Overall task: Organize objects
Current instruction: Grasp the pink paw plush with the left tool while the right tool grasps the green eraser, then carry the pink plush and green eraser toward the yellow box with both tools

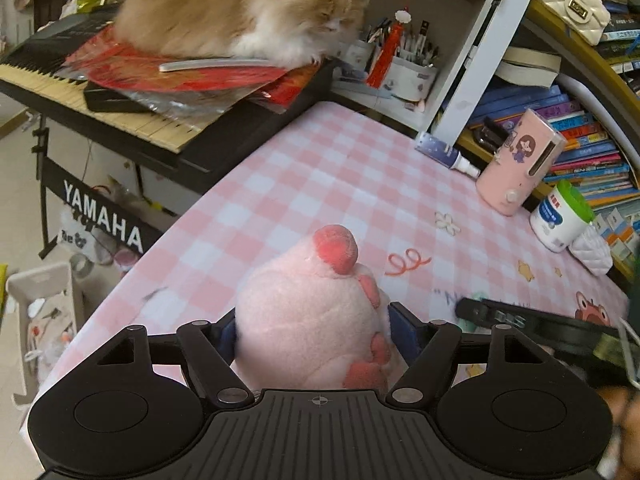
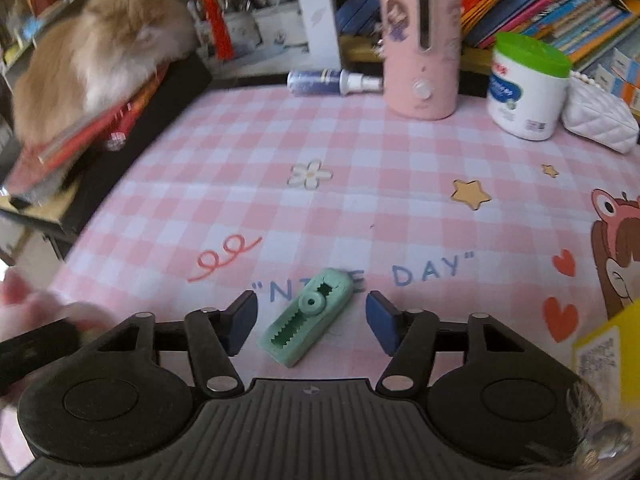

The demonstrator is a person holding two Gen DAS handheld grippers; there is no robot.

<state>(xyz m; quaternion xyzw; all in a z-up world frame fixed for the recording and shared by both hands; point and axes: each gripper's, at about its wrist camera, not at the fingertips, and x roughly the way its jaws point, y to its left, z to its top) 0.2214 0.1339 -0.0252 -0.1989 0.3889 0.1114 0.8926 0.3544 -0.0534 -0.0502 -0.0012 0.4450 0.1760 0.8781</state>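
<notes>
Pink plush paw-shaped toy (image 1: 312, 312) fills the left wrist view, pinched between the left gripper's (image 1: 314, 330) blue pads above the pink checked tablecloth (image 1: 320, 176). From the right wrist, a mint-green toothed plastic clip (image 2: 306, 316) lies flat between the right gripper's (image 2: 312, 320) spread pads, untouched, its long axis running diagonally away to the right.

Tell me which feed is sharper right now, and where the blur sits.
Left wrist view: mostly sharp, plush toy crisp between the left gripper pads; cat slightly soft. Right wrist view: motion-smeared along its left edge and over the cat, but the green clip stays readable. Both bend straight lines at the edges.
</notes>
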